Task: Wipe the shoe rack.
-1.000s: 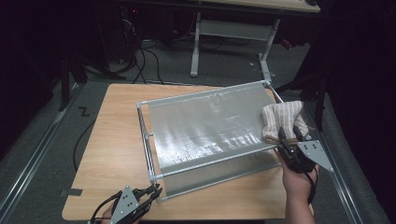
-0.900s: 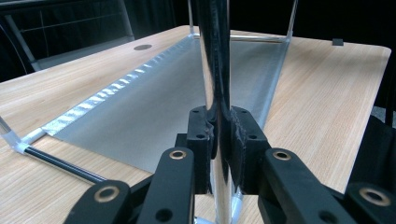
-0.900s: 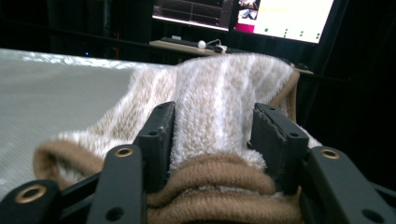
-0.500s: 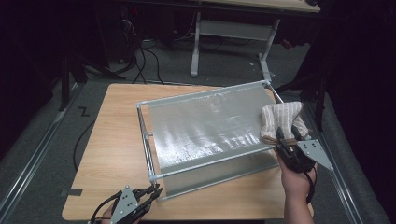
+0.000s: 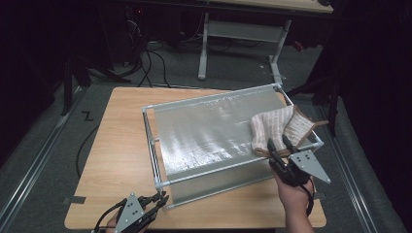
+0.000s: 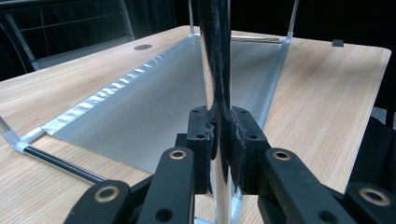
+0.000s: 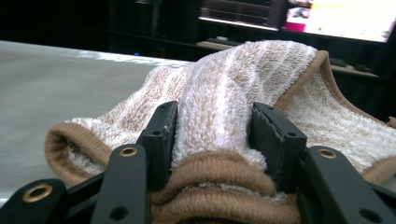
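High view: beige towel [image 5: 278, 130] bunched at frame's [image 5: 154, 145] right edge, pinched between right gripper [image 5: 279, 145] jaws; left gripper [image 5: 160, 199] clamped on corner post. Best spread slowly across sheet, frame held steady.

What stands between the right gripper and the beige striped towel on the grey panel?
Nothing visible. The right gripper already has a fold of the beige striped terry towel between its pads, on the grey ribbed panel inside the metal tube frame.
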`<state>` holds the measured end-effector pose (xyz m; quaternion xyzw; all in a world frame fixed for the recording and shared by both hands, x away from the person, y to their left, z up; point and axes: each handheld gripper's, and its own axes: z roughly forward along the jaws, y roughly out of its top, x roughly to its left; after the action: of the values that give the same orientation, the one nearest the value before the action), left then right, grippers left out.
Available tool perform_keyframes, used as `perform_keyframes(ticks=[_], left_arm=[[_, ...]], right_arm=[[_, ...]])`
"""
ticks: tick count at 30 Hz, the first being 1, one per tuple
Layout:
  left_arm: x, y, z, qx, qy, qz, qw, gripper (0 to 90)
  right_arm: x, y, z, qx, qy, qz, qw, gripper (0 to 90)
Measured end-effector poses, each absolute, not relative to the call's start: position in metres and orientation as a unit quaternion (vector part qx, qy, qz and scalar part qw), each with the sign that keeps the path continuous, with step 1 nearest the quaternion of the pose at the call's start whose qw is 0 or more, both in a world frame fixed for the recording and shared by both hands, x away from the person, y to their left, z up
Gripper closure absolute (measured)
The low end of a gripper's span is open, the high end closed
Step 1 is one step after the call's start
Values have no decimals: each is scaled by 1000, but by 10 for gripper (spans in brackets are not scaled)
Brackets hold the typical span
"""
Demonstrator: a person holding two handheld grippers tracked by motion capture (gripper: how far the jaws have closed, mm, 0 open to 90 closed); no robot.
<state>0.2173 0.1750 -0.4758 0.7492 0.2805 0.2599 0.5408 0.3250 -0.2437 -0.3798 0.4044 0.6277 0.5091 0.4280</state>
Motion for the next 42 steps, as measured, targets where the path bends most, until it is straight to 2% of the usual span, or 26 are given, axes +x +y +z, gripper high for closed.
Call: perform_keyframes(ticks=[26,38,40,42], left_arm=[[218,175,-476,750,280,259,540,794],[218,175,-475,751,280,259,539,794],[218,175,-475,751,280,259,539,793],[218,175,-475,751,279,259,539,794]], right_arm=[[270,-86,-380,246,713,573,320,535],[253,-43,-378,206,728,592,279,519],[254,-43,-378,208,728,591,278,501],[255,-44,-377,216,727,590,277,444]])
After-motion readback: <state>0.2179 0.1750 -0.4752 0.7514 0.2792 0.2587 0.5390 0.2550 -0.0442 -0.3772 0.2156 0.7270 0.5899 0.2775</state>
